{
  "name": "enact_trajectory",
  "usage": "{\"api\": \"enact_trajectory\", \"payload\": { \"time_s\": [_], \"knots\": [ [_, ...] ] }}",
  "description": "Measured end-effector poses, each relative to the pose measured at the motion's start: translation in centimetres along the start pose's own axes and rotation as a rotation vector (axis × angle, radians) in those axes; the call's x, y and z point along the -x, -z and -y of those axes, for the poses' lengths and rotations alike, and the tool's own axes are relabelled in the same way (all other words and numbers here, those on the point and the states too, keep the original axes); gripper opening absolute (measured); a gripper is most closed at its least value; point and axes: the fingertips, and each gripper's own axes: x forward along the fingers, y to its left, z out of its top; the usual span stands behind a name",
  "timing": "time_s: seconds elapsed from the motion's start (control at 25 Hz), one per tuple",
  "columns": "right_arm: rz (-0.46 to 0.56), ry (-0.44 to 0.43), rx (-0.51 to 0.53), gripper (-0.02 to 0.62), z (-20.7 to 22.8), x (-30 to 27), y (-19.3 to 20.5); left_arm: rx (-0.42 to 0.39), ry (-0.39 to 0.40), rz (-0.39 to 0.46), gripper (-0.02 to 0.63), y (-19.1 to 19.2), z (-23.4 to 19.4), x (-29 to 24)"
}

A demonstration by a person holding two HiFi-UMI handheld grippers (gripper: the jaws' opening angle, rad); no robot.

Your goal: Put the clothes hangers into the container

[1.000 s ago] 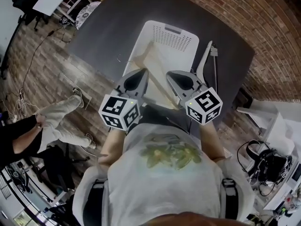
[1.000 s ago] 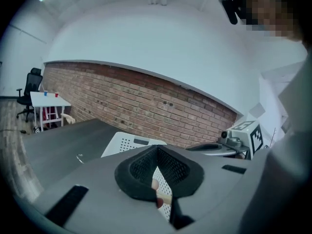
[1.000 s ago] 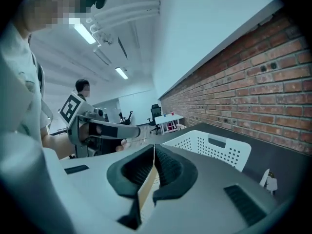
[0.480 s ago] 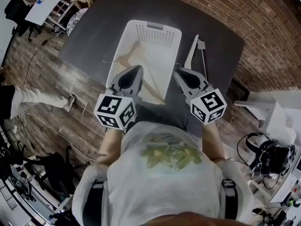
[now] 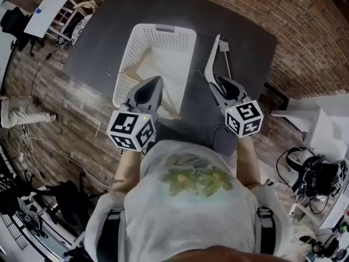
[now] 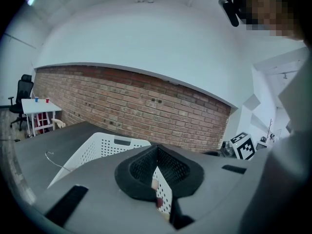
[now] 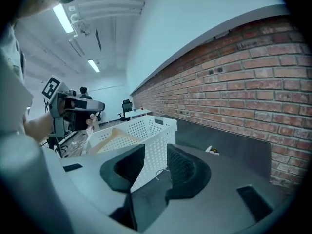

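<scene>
From the head view, a white basket stands on the dark desk. A wooden hanger lies in it, one end poking over the left rim. A white hanger lies on the desk just right of the basket. The left gripper hangs over the basket's near end, and the right gripper is beside the white hanger.

In the left gripper view, the fingers are clenched together. Whether they pinch anything, I cannot tell.

In the right gripper view, the fingers have just been opening and stand released, grasping nothing. The basket wall and a thin wire hook show beyond the gap.
</scene>
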Motion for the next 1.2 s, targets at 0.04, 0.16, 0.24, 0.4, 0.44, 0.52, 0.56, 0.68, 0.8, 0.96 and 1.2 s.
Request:
{"api": "enact_trajectory", "payload": {
  "time_s": [0.04,0.16,0.24,0.4,0.44,0.52,0.56,0.68,0.8,0.96,1.2],
  "knots": [
    [-0.014,0.006,0.001,0.133,0.5,0.0,0.6,-0.002,0.000,-0.005,0.029,0.1,0.1,-0.2],
    [-0.060,0.025,0.011,0.150,1.7,-0.2,2.4,-0.006,-0.002,-0.018,0.029,0.3,0.3,-0.5],
    [-0.093,0.033,0.012,0.164,2.3,-0.4,3.6,-0.008,-0.003,-0.024,0.029,0.3,0.3,-0.7],
    [-0.165,0.050,0.019,0.179,3.4,-1.4,6.7,-0.010,-0.007,-0.040,0.029,0.7,0.4,-1.2],
    [-0.181,0.052,0.020,0.179,3.7,-1.7,7.5,-0.011,-0.009,-0.043,0.029,0.7,0.4,-1.3],
    [-0.215,0.052,0.018,0.179,4.2,-2.4,9.1,-0.013,-0.012,-0.049,0.029,0.9,0.4,-1.6],
    [-0.234,0.051,0.017,0.179,4.5,-2.8,9.9,-0.014,-0.014,-0.051,0.029,0.9,0.4,-1.7],
    [-0.286,0.056,0.022,0.179,5.3,-4.0,12.2,-0.014,-0.022,-0.057,0.029,1.1,0.3,-2.0],
    [-0.330,0.082,0.036,0.179,6.2,-5.1,14.0,-0.013,-0.028,-0.064,0.029,1.3,0.1,-2.0],
    [-0.400,0.107,0.085,0.179,7.1,-6.2,16.0,-0.012,-0.037,-0.068,0.029,1.3,-0.3,-2.0],
    [-0.493,0.107,0.071,0.179,8.2,-7.6,19.1,-0.009,-0.039,-0.074,0.029,1.6,-0.3,-2.3]
  ]
}}
